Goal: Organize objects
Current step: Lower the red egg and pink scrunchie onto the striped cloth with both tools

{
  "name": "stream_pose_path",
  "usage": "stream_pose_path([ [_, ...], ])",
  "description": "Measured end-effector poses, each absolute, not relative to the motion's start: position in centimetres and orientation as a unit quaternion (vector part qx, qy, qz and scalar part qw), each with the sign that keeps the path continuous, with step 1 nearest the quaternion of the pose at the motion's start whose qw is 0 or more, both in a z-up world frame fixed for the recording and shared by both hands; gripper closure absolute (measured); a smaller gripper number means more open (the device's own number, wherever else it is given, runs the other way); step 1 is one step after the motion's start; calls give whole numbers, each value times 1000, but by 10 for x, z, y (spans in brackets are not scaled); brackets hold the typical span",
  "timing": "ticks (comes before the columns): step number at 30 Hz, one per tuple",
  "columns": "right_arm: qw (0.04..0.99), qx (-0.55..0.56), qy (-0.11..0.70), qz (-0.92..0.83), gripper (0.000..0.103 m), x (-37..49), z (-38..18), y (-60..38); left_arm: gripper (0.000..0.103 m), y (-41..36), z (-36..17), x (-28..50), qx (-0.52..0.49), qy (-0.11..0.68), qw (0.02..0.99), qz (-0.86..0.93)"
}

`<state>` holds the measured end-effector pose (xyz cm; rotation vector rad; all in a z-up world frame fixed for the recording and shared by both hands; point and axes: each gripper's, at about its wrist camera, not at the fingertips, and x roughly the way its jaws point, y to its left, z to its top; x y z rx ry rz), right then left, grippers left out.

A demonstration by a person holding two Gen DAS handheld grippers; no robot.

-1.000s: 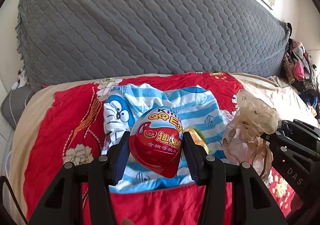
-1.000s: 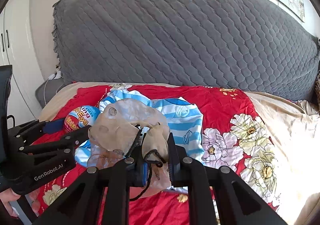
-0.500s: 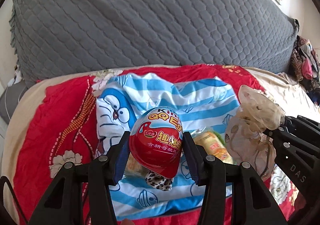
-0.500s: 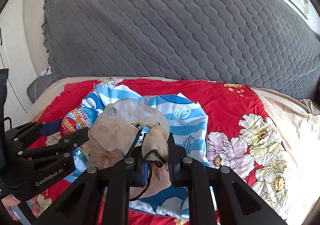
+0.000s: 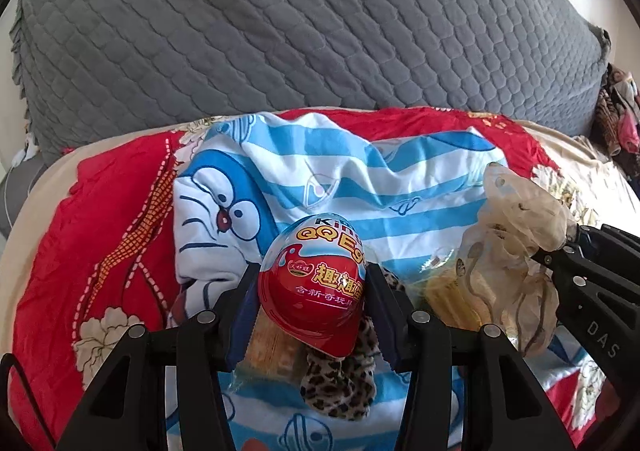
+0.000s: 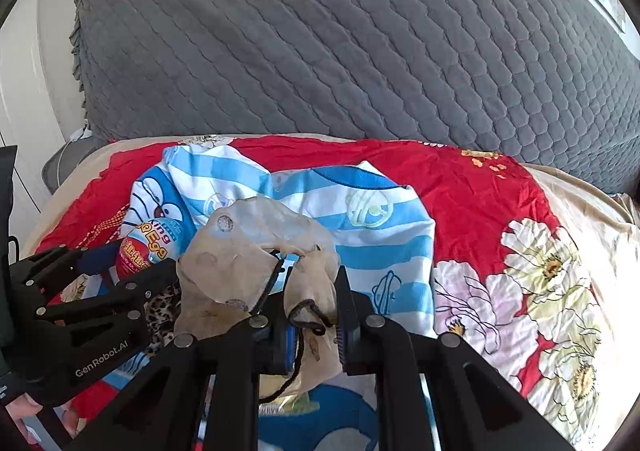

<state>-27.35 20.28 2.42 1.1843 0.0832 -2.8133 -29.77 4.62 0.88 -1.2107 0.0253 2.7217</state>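
Note:
My left gripper (image 5: pixel 312 291) is shut on a red and blue toy egg (image 5: pixel 314 283), which also shows at the left of the right wrist view as the toy egg (image 6: pixel 148 247). A crumpled beige pouch (image 6: pixel 248 267) with a black drawstring is pinched in my shut right gripper (image 6: pixel 312 311); the same pouch (image 5: pixel 516 243) hangs at the right of the left wrist view. Both hover over a blue-striped cartoon cloth (image 5: pixel 360 187) spread on the bed. On that cloth, under the egg, lie a leopard-print piece (image 5: pixel 344 383) and yellow snack packets (image 5: pixel 448 291).
The red floral bedspread (image 6: pixel 480 203) covers the bed, with a beige sheet (image 6: pixel 592 211) at the right. A grey quilted cover (image 5: pixel 304 23) rises behind. A pile of clothes (image 5: pixel 616 111) sits at the far right. A hand (image 6: pixel 20 411) shows at the lower left.
Both grippers have come down and forward over the striped cloth, which looks larger now. The leopard-print piece and yellow packets have come into view beneath the egg. Both grips are unchanged.

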Motion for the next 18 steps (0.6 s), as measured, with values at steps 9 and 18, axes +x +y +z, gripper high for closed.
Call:
stream_pose_path([
  [9,42,405,33,-913,87,-293,-1,200,50,52,-6,-309,-404,15,78,911],
  [18,35,419,35,-907,85,-299,-19,199,51,58,-16,-314,-411,17,78,908],
])
